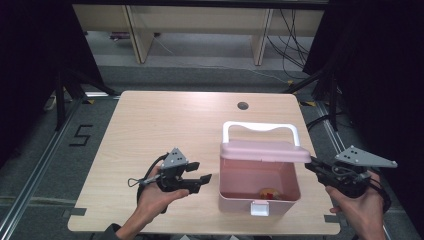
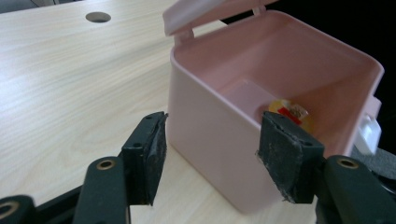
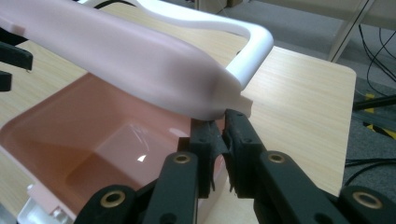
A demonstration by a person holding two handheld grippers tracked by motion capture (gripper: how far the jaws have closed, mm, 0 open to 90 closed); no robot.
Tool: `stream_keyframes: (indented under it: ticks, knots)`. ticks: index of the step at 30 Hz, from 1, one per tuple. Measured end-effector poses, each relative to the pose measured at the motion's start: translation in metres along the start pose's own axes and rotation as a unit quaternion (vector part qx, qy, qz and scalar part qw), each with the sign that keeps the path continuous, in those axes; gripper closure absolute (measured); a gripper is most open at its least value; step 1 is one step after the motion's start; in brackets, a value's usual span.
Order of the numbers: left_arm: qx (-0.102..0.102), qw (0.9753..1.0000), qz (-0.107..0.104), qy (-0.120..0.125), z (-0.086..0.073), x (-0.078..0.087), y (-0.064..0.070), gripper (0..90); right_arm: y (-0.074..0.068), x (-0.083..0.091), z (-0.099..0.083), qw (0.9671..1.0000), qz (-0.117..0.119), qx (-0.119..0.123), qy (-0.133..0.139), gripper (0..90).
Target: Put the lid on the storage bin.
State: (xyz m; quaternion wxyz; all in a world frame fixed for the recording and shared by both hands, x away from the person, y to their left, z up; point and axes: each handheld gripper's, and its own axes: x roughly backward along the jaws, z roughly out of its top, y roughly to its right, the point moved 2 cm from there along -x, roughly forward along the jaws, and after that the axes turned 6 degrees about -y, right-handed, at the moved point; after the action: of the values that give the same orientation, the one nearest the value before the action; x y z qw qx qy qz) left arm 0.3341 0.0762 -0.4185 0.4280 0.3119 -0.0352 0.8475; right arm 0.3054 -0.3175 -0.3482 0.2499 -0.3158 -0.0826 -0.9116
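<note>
While the pink storage box point(image 1: 257, 192) stands on the light wood table point(image 1: 160, 130) toward its near right part, its lid point(image 1: 265, 150) is propped up at a slant, hinged along the far side, with the white carry handle point(image 1: 260, 127) rising behind it. White latch tab point(image 1: 259, 208) hangs at the box's near wall. Inside, on the box floor, lies a small yellow-and-red item point(image 1: 270, 192); what it is cannot be told.

Right gripper point(image 1: 314, 167) is held at the box's right side. In the right gripper view its jaws are clenched nearly together at the right corner of the lid point(image 3: 140, 60), just under the lid's edge; whether they actually pinch the lid's rim cannot be told.

Left gripper point(image 1: 202, 172) is held just left of the box, above the table, with jaws spread and nothing between them. In the left gripper view the box's left wall point(image 2: 210, 126) lies ahead of the jaws, apart from both pads.

Round cable hole point(image 1: 243, 105) sits at the table's far edge.
</note>
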Motion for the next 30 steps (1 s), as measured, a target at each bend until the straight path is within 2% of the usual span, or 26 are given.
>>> stream_keyframes:
  ticks: [1,2,3,4,6,7,8,9,11,12,15,16,18,19,20,21,22,24,26,27,30]
  knots:
    - [-0.002,1.0000,0.002,-0.002,-0.002,0.002,0.000,40.2,0.000,-0.001,-0.003,1.0000,-0.003,0.006,0.002,81.8]
    - [-0.003,1.0000,0.000,0.000,-0.004,0.005,0.001,39.8,-0.004,-0.001,-0.005,0.9999,0.003,-0.012,-0.002,81.6]
    - [-0.003,1.0000,0.005,-0.003,-0.007,0.007,0.001,39.3,-0.002,0.000,-0.008,1.0000,-0.002,0.004,-0.003,81.2]
    - [-0.001,1.0000,0.006,-0.006,-0.010,0.010,0.001,38.8,-0.005,-0.001,-0.011,1.0000,0.000,-0.004,-0.007,81.1]
    - [0.001,1.0000,-0.002,0.004,-0.013,0.011,0.001,38.2,-0.006,-0.001,-0.016,1.0000,0.002,-0.001,-0.007,80.9]
    - [0.002,1.0000,0.003,0.001,-0.016,0.014,0.001,38.1,-0.008,-0.002,-0.019,0.9999,0.005,-0.014,-0.008,80.8]
    - [0.005,1.0000,-0.001,0.006,-0.018,0.016,0.001,37.8,-0.006,-0.002,-0.021,1.0000,0.002,0.001,-0.006,80.9]
    - [0.008,0.9999,0.003,0.006,-0.020,0.017,0.001,37.5,-0.007,-0.003,-0.024,0.9999,0.001,-0.008,-0.008,80.9]
    - [0.005,0.9999,0.008,0.006,-0.025,0.020,0.000,37.4,-0.006,-0.004,-0.027,1.0000,0.006,-0.003,-0.005,80.9]
    - [0.004,0.9999,0.011,0.008,-0.029,0.021,0.001,37.2,-0.008,-0.005,-0.030,0.9998,0.011,-0.016,-0.008,81.0]
    - [0.003,0.9999,0.012,0.006,-0.039,0.023,0.003,37.2,-0.009,-0.009,-0.037,0.9995,0.023,-0.019,-0.009,81.5]
    - [-0.002,1.0000,0.009,0.001,-0.043,0.024,0.003,37.1,-0.009,-0.010,-0.039,0.9996,0.024,-0.011,-0.008,81.4]
    - [-0.001,0.9999,0.009,-0.006,-0.049,0.025,0.004,37.0,-0.011,-0.013,-0.042,0.9996,0.025,-0.009,-0.011,81.4]
    - [-0.001,0.9999,0.009,-0.008,-0.052,0.025,0.005,36.8,-0.013,-0.014,-0.044,0.9993,0.028,-0.022,-0.013,81.3]
    - [-0.001,0.9999,0.006,-0.008,-0.054,0.025,0.004,36.6,-0.011,-0.014,-0.045,0.9996,0.021,-0.005,-0.015,81.2]
    - [0.001,0.9999,0.010,-0.012,-0.056,0.026,0.004,36.5,-0.012,-0.015,-0.047,0.9993,0.028,-0.016,-0.016,80.9]
    - [0.001,0.9999,0.010,-0.012,-0.058,0.027,0.004,36.5,-0.011,-0.015,-0.048,0.9995,0.024,-0.007,-0.018,80.8]
    - [0.005,0.9999,0.012,-0.008,-0.061,0.027,0.002,36.4,-0.011,-0.016,-0.051,0.9994,0.025,-0.008,-0.024,80.6]
    - [0.005,0.9998,0.016,-0.014,-0.062,0.028,0.001,36.4,-0.011,-0.017,-0.055,0.9992,0.026,-0.012,-0.028,80.1]
    - [0.007,0.9997,0.019,-0.014,-0.063,0.028,0.001,36.4,-0.009,-0.017,-0.056,0.9994,0.023,-0.001,-0.026,80.1]
    - [0.007,0.9997,0.015,-0.020,-0.066,0.028,0.000,36.4,-0.007,-0.016,-0.060,0.9992,0.024,-0.004,-0.031,79.9]
